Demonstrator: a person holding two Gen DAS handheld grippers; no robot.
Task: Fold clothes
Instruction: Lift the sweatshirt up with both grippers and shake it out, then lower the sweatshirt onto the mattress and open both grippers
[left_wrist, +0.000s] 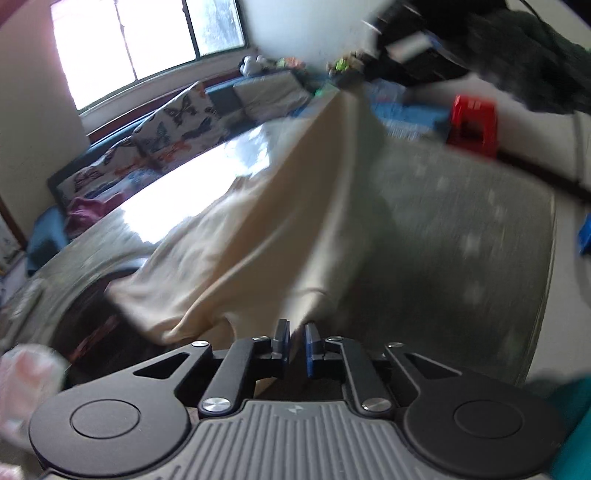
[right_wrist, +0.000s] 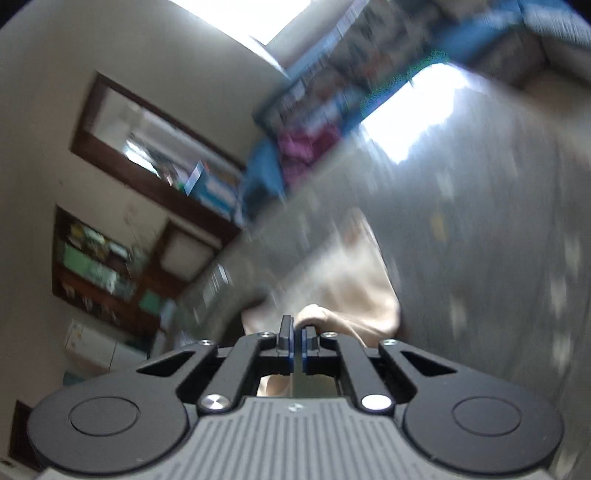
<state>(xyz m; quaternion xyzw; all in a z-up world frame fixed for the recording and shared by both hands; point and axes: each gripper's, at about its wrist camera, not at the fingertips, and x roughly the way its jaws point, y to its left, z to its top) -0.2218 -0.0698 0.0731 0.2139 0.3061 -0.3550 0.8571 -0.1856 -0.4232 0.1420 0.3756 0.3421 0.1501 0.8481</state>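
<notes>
A cream garment (left_wrist: 277, 221) is stretched taut above the grey patterned table (left_wrist: 461, 229). My left gripper (left_wrist: 297, 332) is shut on its near corner, with the cloth pinched between the blue pads. The garment rises to a far peak, where my blurred right gripper (left_wrist: 360, 79) holds it. In the right wrist view my right gripper (right_wrist: 298, 330) is shut, with a bunched fold of the cream garment (right_wrist: 354, 288) at its fingertips and the rest hanging down toward the table (right_wrist: 480, 240). That view is strongly blurred.
A red stool (left_wrist: 472, 125) stands beyond the table on the right. A sofa with butterfly cushions (left_wrist: 177, 118) lies under the window, and a magenta cloth (left_wrist: 86, 216) sits on it. A dark sleeve (left_wrist: 535, 55) crosses the upper right. Wooden shelves (right_wrist: 103, 266) line the wall.
</notes>
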